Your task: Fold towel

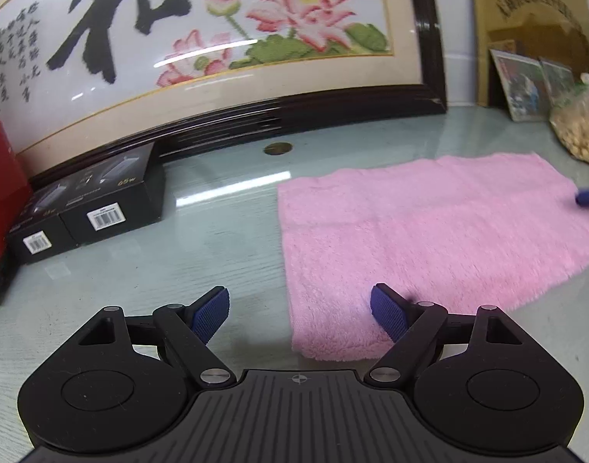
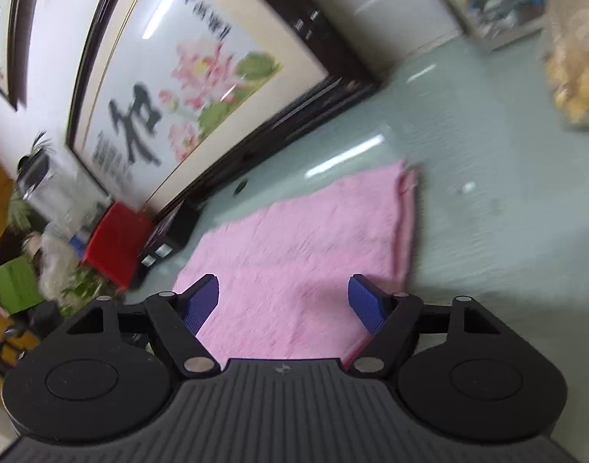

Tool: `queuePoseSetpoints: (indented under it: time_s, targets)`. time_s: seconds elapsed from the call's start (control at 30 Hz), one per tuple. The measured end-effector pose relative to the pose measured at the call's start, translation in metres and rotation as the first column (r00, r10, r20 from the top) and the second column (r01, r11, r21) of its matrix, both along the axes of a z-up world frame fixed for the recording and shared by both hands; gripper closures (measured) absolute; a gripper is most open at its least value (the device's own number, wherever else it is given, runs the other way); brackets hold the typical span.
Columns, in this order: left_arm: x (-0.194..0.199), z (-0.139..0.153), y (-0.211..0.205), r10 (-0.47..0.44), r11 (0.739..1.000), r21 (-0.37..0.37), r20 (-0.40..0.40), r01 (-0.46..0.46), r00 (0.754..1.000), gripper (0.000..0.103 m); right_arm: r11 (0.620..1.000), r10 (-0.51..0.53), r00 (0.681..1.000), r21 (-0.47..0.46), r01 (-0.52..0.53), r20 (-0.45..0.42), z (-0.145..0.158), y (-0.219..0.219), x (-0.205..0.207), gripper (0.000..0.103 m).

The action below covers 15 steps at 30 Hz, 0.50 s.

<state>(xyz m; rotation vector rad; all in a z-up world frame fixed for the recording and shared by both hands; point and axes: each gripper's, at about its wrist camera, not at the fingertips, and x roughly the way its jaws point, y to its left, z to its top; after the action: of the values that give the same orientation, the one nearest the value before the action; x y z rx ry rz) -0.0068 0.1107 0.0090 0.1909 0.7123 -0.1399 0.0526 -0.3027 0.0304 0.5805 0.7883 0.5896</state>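
Home setting, framed lotus cross-stitch [image 1: 217, 38] leaning on wall, glass-topped table [image 1: 217, 200], boxed chargers [image 1: 113, 200], houseplants [image 2: 20, 208]

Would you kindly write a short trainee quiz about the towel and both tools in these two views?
1. True or false: the left tool grips the pink towel.
2. What lies between the right tool's open fingers: A towel, B red box, C bare table?
3. Fill in: the framed picture shows pink ____.

Key: 1 false; 2 A; 3 flowers.
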Motion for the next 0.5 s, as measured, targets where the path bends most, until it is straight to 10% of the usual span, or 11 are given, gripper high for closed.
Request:
queuePoseSetpoints:
  time_s: [0.5]
  targets:
    - [-0.007, 0.017, 0.025, 0.071, 0.983, -0.174, 0.12, -0.05, 0.99, 0.015, 0.938, 0.345, 0.93, 0.025, -0.345, -0.126, -0.007, 0.012, 0.0, 0.008]
